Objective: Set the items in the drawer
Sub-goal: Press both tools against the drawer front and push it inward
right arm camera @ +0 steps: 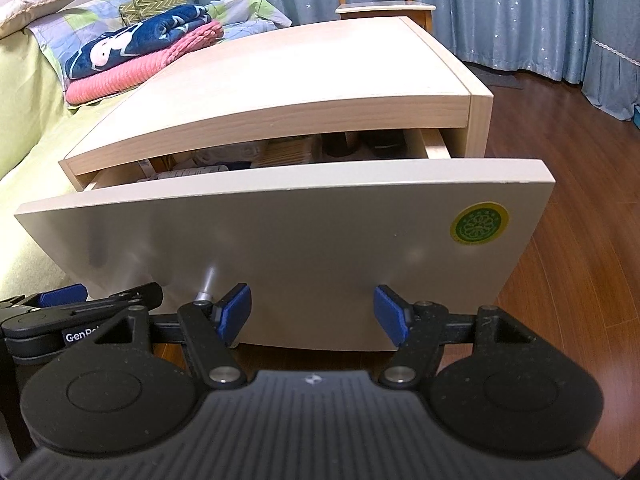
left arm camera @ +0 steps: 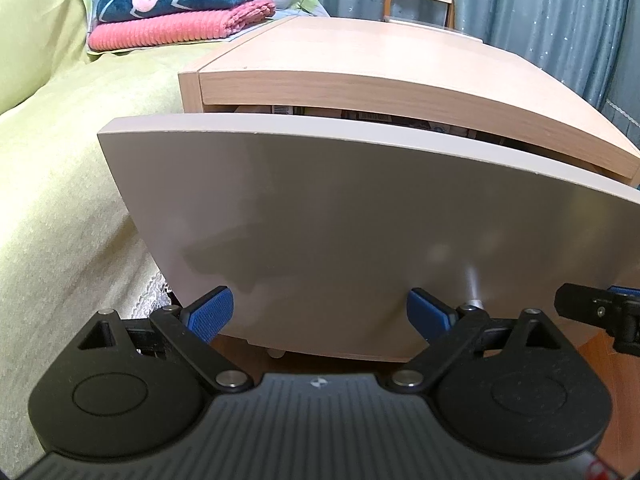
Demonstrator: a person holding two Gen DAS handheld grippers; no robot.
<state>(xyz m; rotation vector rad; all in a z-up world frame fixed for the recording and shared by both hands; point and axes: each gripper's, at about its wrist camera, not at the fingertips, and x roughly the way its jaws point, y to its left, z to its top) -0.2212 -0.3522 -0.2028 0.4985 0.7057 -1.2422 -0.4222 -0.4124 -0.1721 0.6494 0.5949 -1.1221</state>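
A pale wooden nightstand (right arm camera: 304, 64) has its drawer pulled partly out. The drawer's off-white front panel (left arm camera: 340, 220) (right arm camera: 280, 240) fills both views and carries a round green sticker (right arm camera: 478, 224). Several packets and boxes (right arm camera: 256, 156) lie inside; in the left wrist view only a sliver of them (left arm camera: 360, 114) shows. A small silver knob (left arm camera: 474, 302) (right arm camera: 204, 294) sticks out low on the panel. My left gripper (left arm camera: 320, 312) (right arm camera: 104, 296) is open and empty, close to the panel's lower left. My right gripper (right arm camera: 313, 314) (left arm camera: 596, 296) is open and empty, right of the knob.
A bed with a yellow-green cover (left arm camera: 60, 200) runs along the left, touching the nightstand. Folded pink and blue blankets (right arm camera: 132, 56) lie on it. Brown wood floor (right arm camera: 560, 200) spreads to the right. Blue curtains (right arm camera: 500, 8) and a chair (right arm camera: 380, 4) stand behind.
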